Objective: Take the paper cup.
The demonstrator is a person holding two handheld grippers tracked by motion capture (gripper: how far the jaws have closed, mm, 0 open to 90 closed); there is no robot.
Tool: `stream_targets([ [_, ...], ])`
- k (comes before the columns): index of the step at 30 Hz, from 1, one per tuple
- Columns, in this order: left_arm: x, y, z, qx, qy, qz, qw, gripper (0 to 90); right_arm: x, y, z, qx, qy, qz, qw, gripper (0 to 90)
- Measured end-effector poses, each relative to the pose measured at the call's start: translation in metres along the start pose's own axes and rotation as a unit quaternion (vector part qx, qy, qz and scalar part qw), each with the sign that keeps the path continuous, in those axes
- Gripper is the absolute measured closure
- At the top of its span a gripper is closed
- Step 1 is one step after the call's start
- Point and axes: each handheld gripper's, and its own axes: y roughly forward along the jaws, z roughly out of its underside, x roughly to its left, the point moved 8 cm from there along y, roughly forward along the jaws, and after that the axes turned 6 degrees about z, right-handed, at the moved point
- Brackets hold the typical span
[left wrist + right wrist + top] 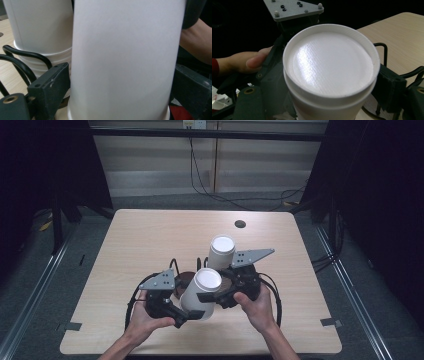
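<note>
A white paper cup (201,291) stands upside down and tilted near the table's front, between both grippers. In the left gripper view its side wall (125,57) stands between the black jaws of my left gripper (120,95), with thin gaps at both pads, so that gripper is open low around the cup. My right gripper (329,87) is shut on the cup's upper part, just under the upturned base (329,60). A second upside-down white cup (221,251) stands just behind; in the left gripper view it (40,27) shows several stacked rims.
The wooden table (150,235) has a dark round hole (240,224) at the back. A brown round thing (184,279) lies between the grippers. Black cables (20,60) loop beside the far cup. Dark curtains flank the table.
</note>
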Motion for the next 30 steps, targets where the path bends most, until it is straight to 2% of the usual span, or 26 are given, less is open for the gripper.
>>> stream_targets([
  [6, -0.001, 0.006, 0.003, 0.003, 0.003, 0.004, 1.0000, 7.0, 0.002, 0.006, 0.002, 0.004, 0.001, -0.004, 1.0000, 23.5],
  [11, -0.001, 0.009, 0.006, 0.010, -0.003, 0.009, 0.9999, 6.9, 0.002, 0.010, 0.004, 0.004, 0.003, -0.003, 1.0000, 23.6],
  [12, -0.002, 0.010, 0.007, 0.011, -0.001, 0.013, 0.9999, 7.4, 0.003, 0.010, 0.004, 0.005, 0.004, -0.004, 1.0000, 23.6],
  [13, -0.003, 0.009, 0.007, 0.012, 0.002, 0.014, 0.9998, 11.6, 0.003, 0.010, 0.004, 0.004, 0.004, -0.003, 1.0000, 23.7],
  [17, -0.003, 0.008, 0.006, 0.010, 0.010, 0.011, 0.9998, 14.1, 0.003, 0.009, 0.003, 0.003, 0.004, -0.006, 1.0000, 23.8],
  [21, -0.002, 0.005, 0.009, 0.033, 0.006, 0.016, 0.9993, 16.7, 0.002, 0.011, 0.005, 0.008, 0.009, -0.012, 0.9999, 23.6],
  [25, -0.003, 0.002, 0.011, 0.042, 0.001, 0.018, 0.9990, 17.7, 0.001, 0.013, 0.007, 0.009, 0.015, -0.020, 0.9997, 22.8],
  [28, -0.003, 0.001, 0.012, 0.052, -0.001, 0.019, 0.9985, 18.1, 0.001, 0.013, 0.008, 0.011, 0.015, -0.019, 0.9996, 22.6],
  [30, -0.003, 0.001, 0.014, 0.064, -0.004, 0.020, 0.9978, 18.4, 0.001, 0.013, 0.009, 0.008, 0.016, -0.014, 0.9997, 18.8],
])
